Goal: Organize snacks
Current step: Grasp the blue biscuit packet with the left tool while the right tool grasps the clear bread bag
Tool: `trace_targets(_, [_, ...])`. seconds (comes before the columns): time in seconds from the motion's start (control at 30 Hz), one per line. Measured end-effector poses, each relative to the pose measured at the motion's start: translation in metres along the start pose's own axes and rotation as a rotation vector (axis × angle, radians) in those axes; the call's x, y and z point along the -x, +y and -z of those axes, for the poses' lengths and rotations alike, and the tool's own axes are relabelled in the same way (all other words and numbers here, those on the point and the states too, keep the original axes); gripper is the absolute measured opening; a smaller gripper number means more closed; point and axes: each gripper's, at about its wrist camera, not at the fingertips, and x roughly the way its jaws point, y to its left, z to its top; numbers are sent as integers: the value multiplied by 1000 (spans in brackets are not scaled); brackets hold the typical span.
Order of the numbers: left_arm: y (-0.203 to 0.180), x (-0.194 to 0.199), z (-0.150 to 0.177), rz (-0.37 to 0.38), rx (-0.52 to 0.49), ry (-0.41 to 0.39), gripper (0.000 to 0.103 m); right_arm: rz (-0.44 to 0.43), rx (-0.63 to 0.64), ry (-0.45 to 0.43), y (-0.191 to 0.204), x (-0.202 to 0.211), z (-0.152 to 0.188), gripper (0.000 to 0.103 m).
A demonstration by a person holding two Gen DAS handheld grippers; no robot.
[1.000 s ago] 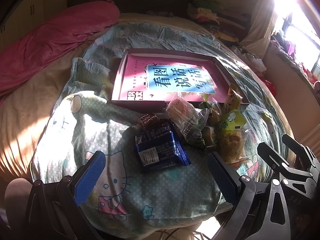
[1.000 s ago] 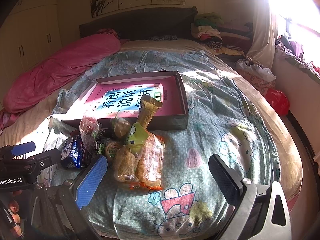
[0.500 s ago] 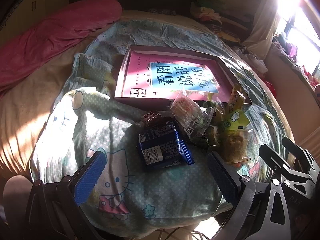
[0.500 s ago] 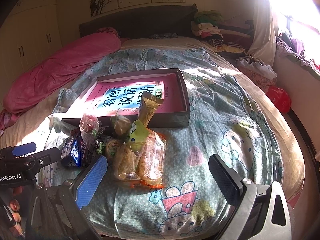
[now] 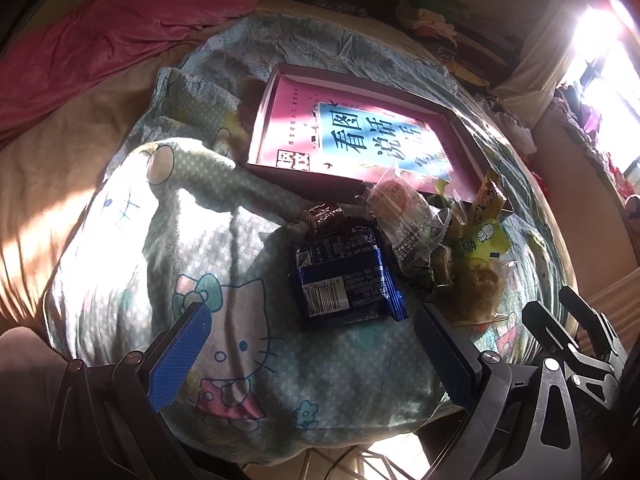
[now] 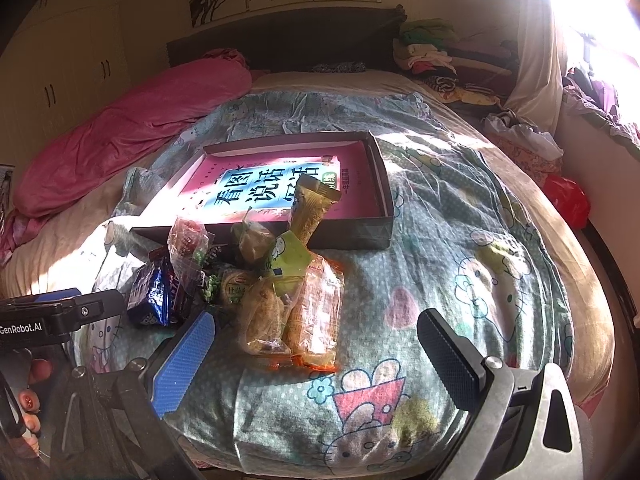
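Both grippers hang low over the near end of the bed, and neither has taken anything. The left gripper [image 5: 310, 354] stands with its jaws spread wide and nothing between them, lined up on the blue snack packet [image 5: 346, 278]. The right gripper [image 6: 320, 350] is likewise spread and empty, facing the two clear bags of golden pastry [image 6: 296, 312].

The snacks lie in one loose heap on the quilt [image 6: 460, 240], bunched against the near wall of the shallow box [image 6: 382, 184]. None is inside it. I judge the box to be the intended container, which would explain the heap at its edge. A tall yellow-green sachet [image 6: 314, 208] leans on that wall, tipped over the rim.

Materials:
- The blue packet is glossy film, flat and rectangular, barcode side up, with crimped ends.
- The pastry bags are thin transparent plastic, crinkled, with lumpy contents.
- A clear wrapper with a reddish filling [image 5: 400, 208] and a small dark red sweet [image 5: 322, 216] sit nearest the box.
- The box is stiff dark card with low walls, and its floor shows a pink and blue printed cover.
- The quilt is soft printed cotton and rumpled, so it offers an uneven footing. Flat film lying on it will likely slide and give under a pinch.
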Motion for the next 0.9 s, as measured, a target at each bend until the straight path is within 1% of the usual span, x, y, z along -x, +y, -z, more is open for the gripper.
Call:
trace_targets(0.13, [3, -7, -1, 18, 26, 23, 101, -5, 0, 16, -1, -5, 1, 102])
trace_targets(0.33, [0, -19, -5, 26, 28, 39, 101, -10, 32, 36, 7, -15, 4, 102])
trace_targets(0.53, [0, -30, -9, 17, 36, 46, 101, 26, 95, 43, 22, -29, 5, 102])
trace_targets(0.6, [-1, -34, -10, 13, 34, 51, 101, 35, 117, 43, 26, -32, 5, 101])
trace_targets(0.8, [1, -44, -13, 8, 39, 61, 101, 37, 210, 40, 44, -41, 7, 85])
trace_targets(0.87, [2, -46, -15, 5, 42, 63, 101, 36, 237, 44, 49, -45, 8, 75])
trace_targets(0.9, [3, -48, -15, 5, 45, 65, 101, 40, 249, 44, 52, -47, 8, 73])
